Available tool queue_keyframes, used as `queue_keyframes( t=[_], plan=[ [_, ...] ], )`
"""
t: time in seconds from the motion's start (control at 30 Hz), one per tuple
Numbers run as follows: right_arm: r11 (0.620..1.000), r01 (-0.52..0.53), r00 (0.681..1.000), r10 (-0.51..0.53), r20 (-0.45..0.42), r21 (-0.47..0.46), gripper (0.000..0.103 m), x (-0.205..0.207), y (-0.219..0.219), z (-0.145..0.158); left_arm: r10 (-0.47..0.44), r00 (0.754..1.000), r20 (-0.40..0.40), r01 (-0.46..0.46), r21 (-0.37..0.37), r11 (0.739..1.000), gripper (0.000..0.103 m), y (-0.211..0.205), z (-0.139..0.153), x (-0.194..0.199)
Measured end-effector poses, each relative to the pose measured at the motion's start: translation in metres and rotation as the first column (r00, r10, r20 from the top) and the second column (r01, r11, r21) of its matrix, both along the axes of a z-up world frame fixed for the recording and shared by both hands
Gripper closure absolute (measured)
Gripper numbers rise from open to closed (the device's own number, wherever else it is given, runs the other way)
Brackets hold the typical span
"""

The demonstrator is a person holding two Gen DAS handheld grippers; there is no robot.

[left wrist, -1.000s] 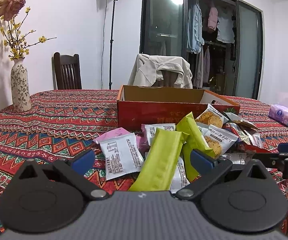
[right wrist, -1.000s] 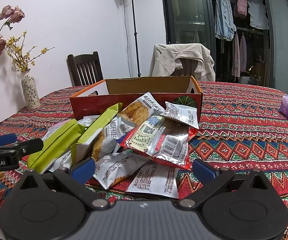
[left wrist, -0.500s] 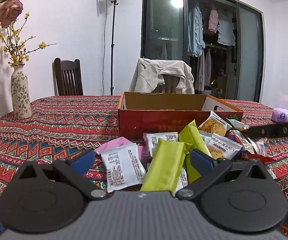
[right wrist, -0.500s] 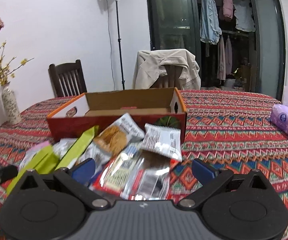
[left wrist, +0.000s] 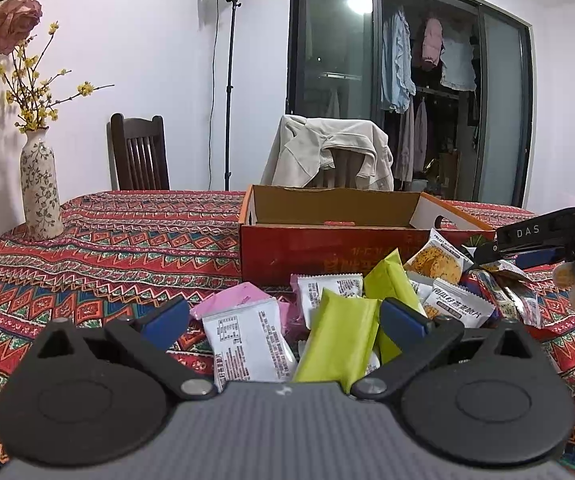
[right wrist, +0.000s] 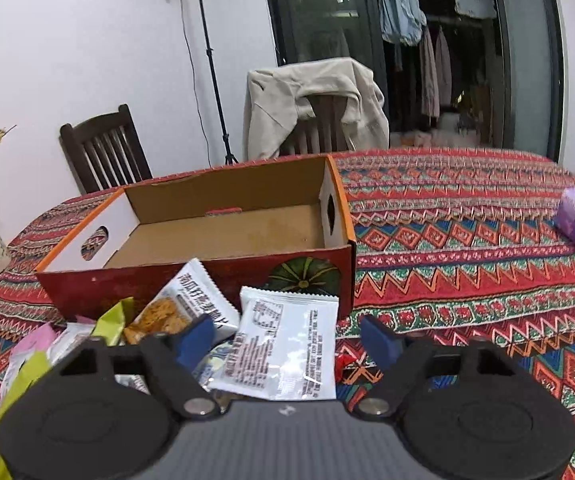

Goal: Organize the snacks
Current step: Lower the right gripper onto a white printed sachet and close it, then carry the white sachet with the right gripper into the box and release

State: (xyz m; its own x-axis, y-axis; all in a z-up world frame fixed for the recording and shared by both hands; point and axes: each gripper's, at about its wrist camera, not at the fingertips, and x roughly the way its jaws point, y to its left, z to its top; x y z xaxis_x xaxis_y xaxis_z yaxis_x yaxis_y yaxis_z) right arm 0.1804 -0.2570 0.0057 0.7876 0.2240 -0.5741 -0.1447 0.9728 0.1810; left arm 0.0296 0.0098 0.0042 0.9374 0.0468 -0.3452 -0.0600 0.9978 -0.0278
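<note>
The right gripper has moved in over a white packet, jaws closing around it (not yet pinching); box at twelve o'clock, empty. The left gripper waits, wide open.

The box is matt brown cardboard inside, printed red outside. Snack packets are glossy, crinkled plastic film. The tablecloth is woven patterned cloth. The vase looks glazed ceramic; the chair is dark wood.

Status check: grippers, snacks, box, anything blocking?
Left gripper open. Right gripper closing around white packet, not yet gripped. Box empty; snacks piled in front. Path clear.
</note>
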Motion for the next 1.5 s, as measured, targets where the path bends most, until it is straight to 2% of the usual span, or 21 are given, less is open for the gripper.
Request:
queue_keyframes(
  t=[0.17, 0.3, 0.63, 0.77, 1.0, 1.17, 1.3, 1.37, 1.4, 1.47, 1.5],
  plan=[
    [0.999, -0.024, 0.999, 0.026, -0.039, 0.049, 0.051, 0.005, -0.004, -0.005, 0.002, 1.000, -0.013, -0.002, -0.005, 1.000, 0.000, 0.002, -0.002, 0.004],
    [0.998, -0.034, 0.999, 0.034, -0.008, 0.055, 0.054, -0.002, -0.004, -0.001, 0.006, 1.000, -0.026, -0.006, -0.013, 1.000, 0.000, 0.003, -0.002, 0.008],
    [1.000, -0.018, 0.987, 0.014, 0.160, 0.022, 0.056, -0.035, -0.004, 0.017, 0.022, 0.999, -0.050, -0.022, -0.006, 1.000, 0.000, 0.011, 0.006, 0.023],
    [1.000, -0.017, 0.978, 0.014, 0.207, 0.014, 0.056, -0.048, -0.004, 0.019, 0.042, 0.996, -0.082, -0.042, 0.010, 0.999, 0.000, 0.015, 0.009, 0.034],
    [0.999, -0.025, 0.976, 0.020, 0.217, 0.021, 0.056, -0.060, -0.003, 0.013, 0.095, 0.980, -0.174, -0.098, -0.010, 0.995, 0.000, 0.028, 0.002, 0.056],
    [0.999, -0.032, 0.979, 0.027, 0.200, 0.021, 0.056, -0.061, -0.001, 0.007, 0.123, 0.958, -0.260, -0.134, -0.024, 0.991, 0.001, 0.036, -0.007, 0.074],
    [0.999, -0.031, 0.981, 0.026, 0.194, 0.021, 0.056, -0.063, 0.000, 0.004, 0.115, 0.939, -0.323, -0.143, -0.062, 0.988, 0.012, 0.043, -0.017, 0.084],
    [0.999, -0.027, 0.982, 0.023, 0.188, 0.018, 0.056, -0.063, 0.000, 0.002, 0.092, 0.937, -0.337, -0.135, -0.106, 0.985, 0.023, 0.046, -0.021, 0.083],
    [1.000, -0.026, 0.982, 0.022, 0.186, 0.018, 0.056, -0.063, -0.001, 0.001, 0.087, 0.935, -0.343, -0.132, -0.112, 0.985, 0.030, 0.047, -0.023, 0.083],
    [1.000, -0.023, 0.983, 0.019, 0.182, 0.018, 0.056, -0.063, -0.001, 0.000, 0.094, 0.936, -0.339, -0.136, -0.103, 0.985, 0.035, 0.046, -0.023, 0.082],
    [1.000, -0.023, 0.983, 0.020, 0.180, 0.018, 0.056, -0.063, -0.001, 0.000, 0.087, 0.937, -0.337, -0.132, -0.112, 0.985, 0.041, 0.047, -0.023, 0.082]
  ],
)
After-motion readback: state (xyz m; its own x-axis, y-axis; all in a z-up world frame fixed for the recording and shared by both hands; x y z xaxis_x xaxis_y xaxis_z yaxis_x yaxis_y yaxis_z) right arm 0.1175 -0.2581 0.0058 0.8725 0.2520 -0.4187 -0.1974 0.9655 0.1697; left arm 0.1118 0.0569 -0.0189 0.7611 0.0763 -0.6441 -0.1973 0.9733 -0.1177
